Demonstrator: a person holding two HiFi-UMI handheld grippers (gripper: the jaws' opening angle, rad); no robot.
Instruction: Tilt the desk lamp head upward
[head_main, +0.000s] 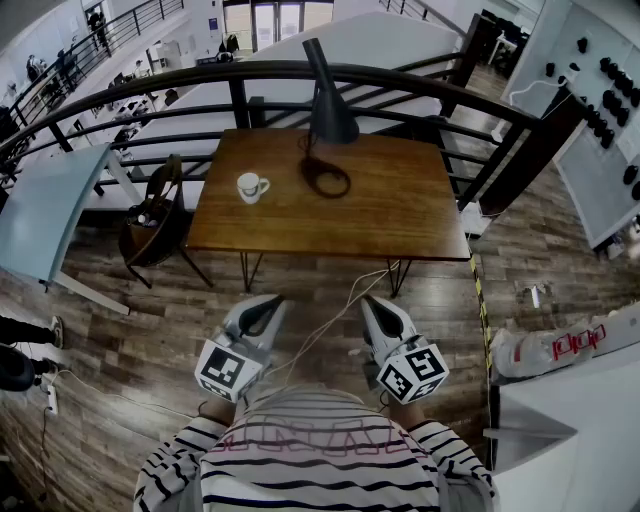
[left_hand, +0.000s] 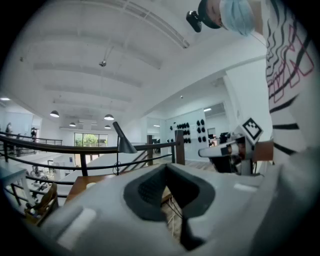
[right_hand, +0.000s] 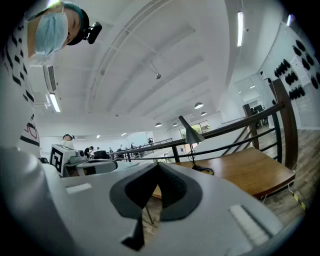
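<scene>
A black desk lamp (head_main: 325, 105) with a cone-shaped head stands at the far edge of a wooden table (head_main: 400, 215), its cord coiled at its base (head_main: 325, 177). The lamp head points downward. The lamp also shows small in the left gripper view (left_hand: 122, 140) and in the right gripper view (right_hand: 190, 134). My left gripper (head_main: 262, 315) and right gripper (head_main: 380, 318) are held close to my body, well short of the table's near edge. Both are shut with nothing between their jaws.
A white mug (head_main: 250, 186) sits on the table's left part. A chair with a bag (head_main: 155, 215) stands left of the table. A dark railing (head_main: 200, 80) runs behind it. A cable (head_main: 330, 320) trails across the wooden floor. A white counter (head_main: 570, 420) is at the right.
</scene>
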